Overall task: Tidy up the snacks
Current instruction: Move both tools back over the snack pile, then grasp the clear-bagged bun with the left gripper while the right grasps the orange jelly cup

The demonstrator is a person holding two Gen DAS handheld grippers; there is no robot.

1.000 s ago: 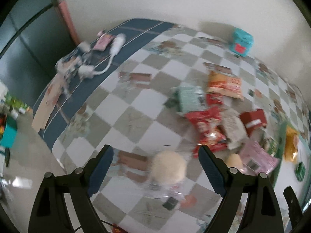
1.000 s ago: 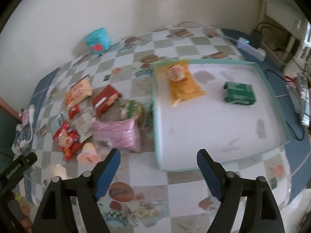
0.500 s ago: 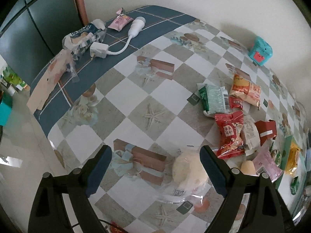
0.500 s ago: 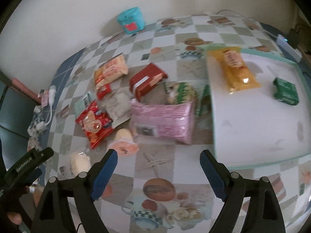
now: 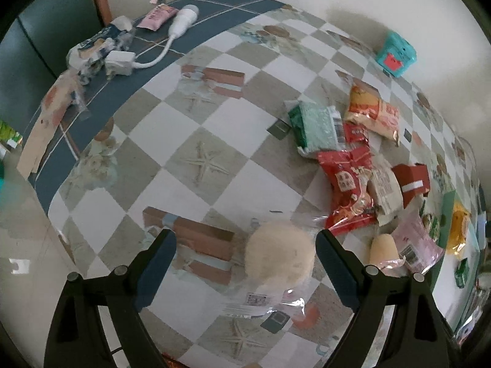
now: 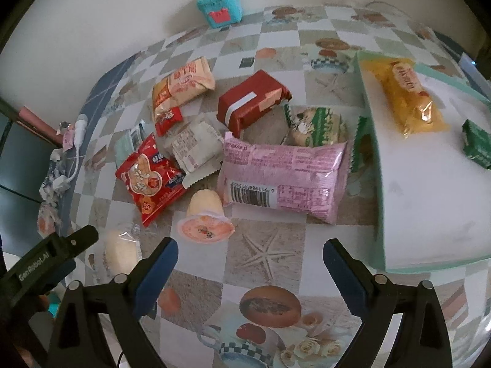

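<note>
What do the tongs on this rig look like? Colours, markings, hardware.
Both are alike: black plastic fingers with cut-out frames and silver screw heads, tipped with dark blue pads. Left tongs, right tongs. In the right wrist view, the left tongs' side carries white "GenRobot.AI" lettering. No sleeves are visible.

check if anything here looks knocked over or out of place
The jelly cup lies tipped on its side beside the pink snack bag, foil lid facing the camera. Most snacks sit in a loose heap outside the tray, which holds only the yellow packet and a green packet.
</note>
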